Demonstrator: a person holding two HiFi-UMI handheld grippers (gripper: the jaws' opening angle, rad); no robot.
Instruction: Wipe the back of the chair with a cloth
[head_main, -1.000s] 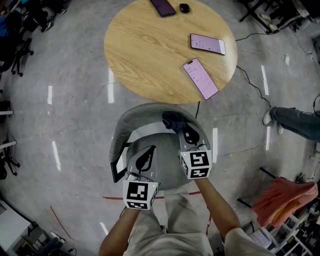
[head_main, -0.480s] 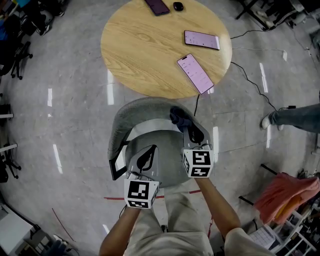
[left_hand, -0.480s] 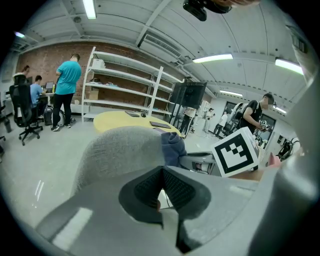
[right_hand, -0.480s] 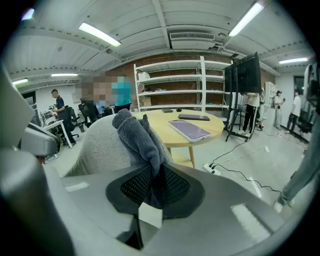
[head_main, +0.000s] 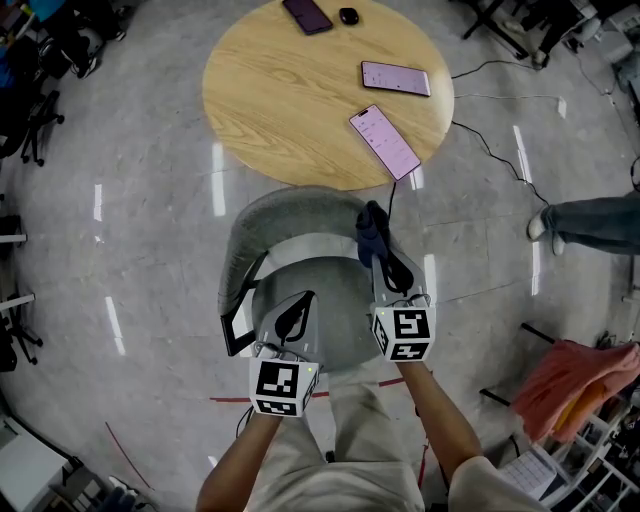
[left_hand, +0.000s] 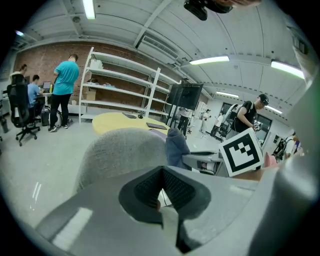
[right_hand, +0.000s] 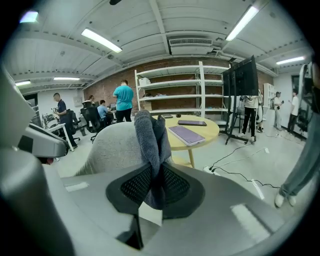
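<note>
Two handheld grippers hover over a chair. The right gripper's (right_hand: 156, 176) jaws are clamped on a dark cloth (right_hand: 148, 136), which juts past their tips and appears to rest on the right end of the grey chair back (head_main: 262, 213) just ahead. The left gripper's (left_hand: 161, 182) jaws are pressed together on nothing, with the backrest ahead of them and apart. Wiping looks to be in hand; the next stroke likely calls for dragging the cloth along the curved rim, pressed to the fabric.
</note>
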